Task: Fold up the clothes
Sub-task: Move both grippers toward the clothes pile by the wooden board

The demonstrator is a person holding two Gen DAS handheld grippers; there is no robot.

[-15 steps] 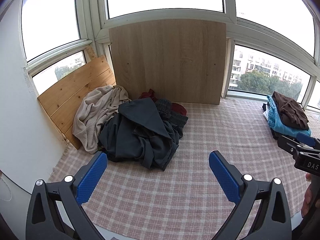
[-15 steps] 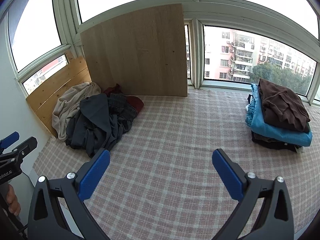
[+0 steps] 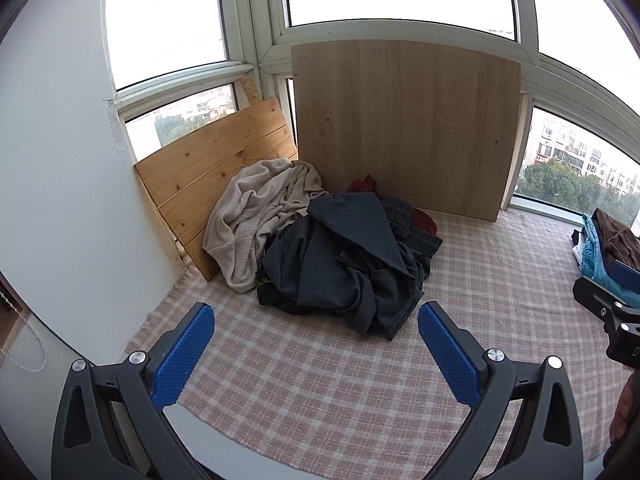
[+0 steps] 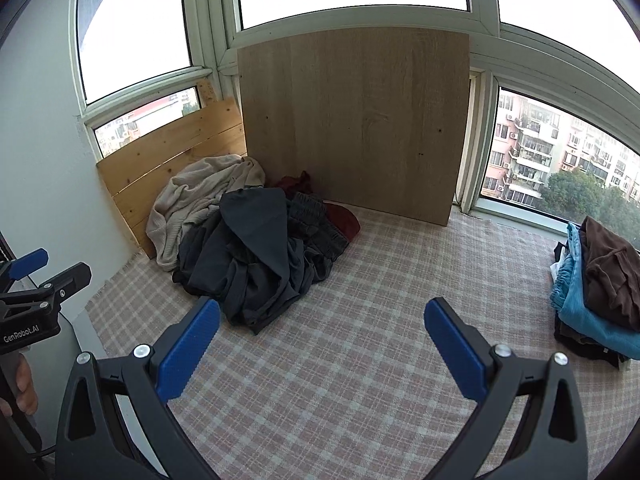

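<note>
A heap of unfolded clothes lies at the back left of the checked cloth: a dark grey garment (image 3: 344,264) (image 4: 256,256) on top, a beige knit (image 3: 256,216) (image 4: 192,200) beside it, something dark red (image 3: 420,216) (image 4: 340,218) behind. A stack of folded clothes (image 4: 596,292) (image 3: 604,244), brown on blue, sits at the right. My left gripper (image 3: 316,348) is open and empty, just short of the dark heap. My right gripper (image 4: 322,344) is open and empty over bare cloth. Each gripper shows at the edge of the other's view, the right one (image 3: 612,300) and the left one (image 4: 36,280).
A pink and white checked cloth (image 4: 360,360) (image 3: 320,392) covers the surface. A large wooden board (image 4: 356,120) (image 3: 404,120) and a pine plank panel (image 3: 216,172) (image 4: 172,160) lean against the windows behind the heap. A white wall (image 3: 60,160) stands at the left.
Both grippers have swung left and moved closer to the unfolded heap, which now sits nearer the middle of both views. Both stay open and empty.
</note>
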